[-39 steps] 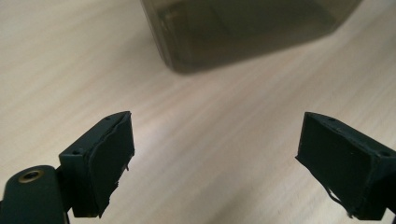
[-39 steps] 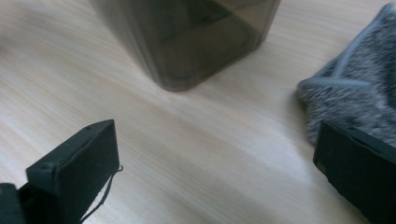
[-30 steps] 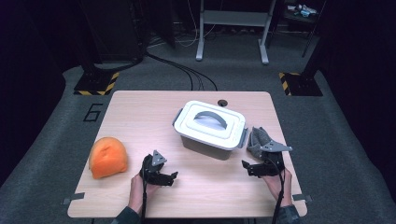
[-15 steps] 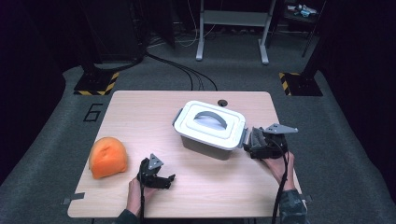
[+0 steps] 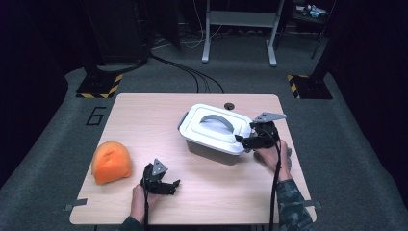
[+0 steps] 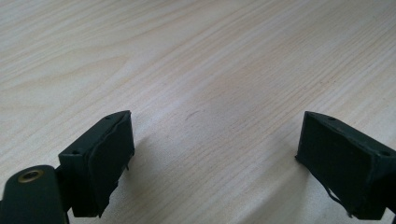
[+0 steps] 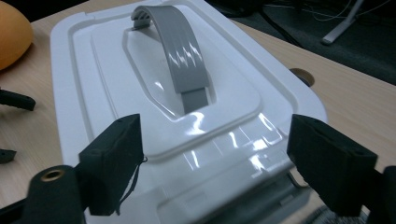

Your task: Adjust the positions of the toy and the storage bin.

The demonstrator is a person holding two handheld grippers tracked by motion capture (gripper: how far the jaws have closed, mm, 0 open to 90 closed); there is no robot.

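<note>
Moved since earlier: right gripper (image 5: 246,140), up to the white box (image 5: 211,134) at mid-table, jaws lately narrowing, apart over its lid. Left gripper (image 5: 168,186): jaws apart above bare wooden table (image 5: 144,120). Orange lump (image 5: 111,162) at left. Dark carpeted room.

Right gripper (image 5: 246,140) at white box (image 5: 214,136) edge; left gripper (image 5: 166,185) on table (image 5: 144,120).

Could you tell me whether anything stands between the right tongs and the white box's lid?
Nothing visible does. The right tongs hang at the near end of the white box, jaws apart, having just been closing, with nothing between them. The grey handle lies just ahead across bare lid.
</note>
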